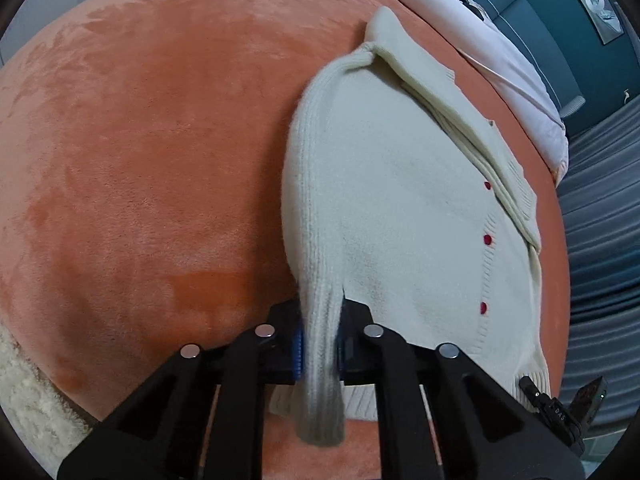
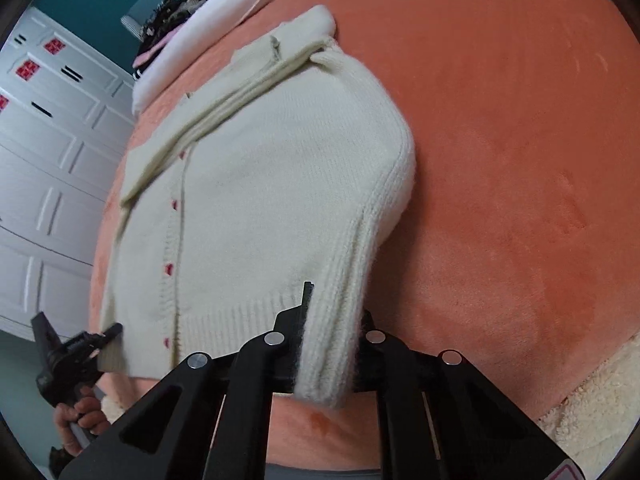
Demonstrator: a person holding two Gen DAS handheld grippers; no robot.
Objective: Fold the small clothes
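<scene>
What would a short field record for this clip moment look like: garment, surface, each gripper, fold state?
garment: cream knit cardigan with red buttons, front up
surface: orange plush blanket
left gripper: jaws closed on a ribbed edge at the near hem
right gripper: jaws closed on the ribbed edge at the opposite near corner
fold state: one sleeve laid diagonally across the chest; bottom hem not yet folded up
background: white paneled doors, pile of other clothes

A home bedroom: an orange plush blanket [image 1: 140, 160] covers the bed, white panelled wardrobe doors [image 2: 48, 168] stand along a teal wall [image 1: 580, 40], with heaped clothes [image 2: 172, 16] at the far edge.
</scene>
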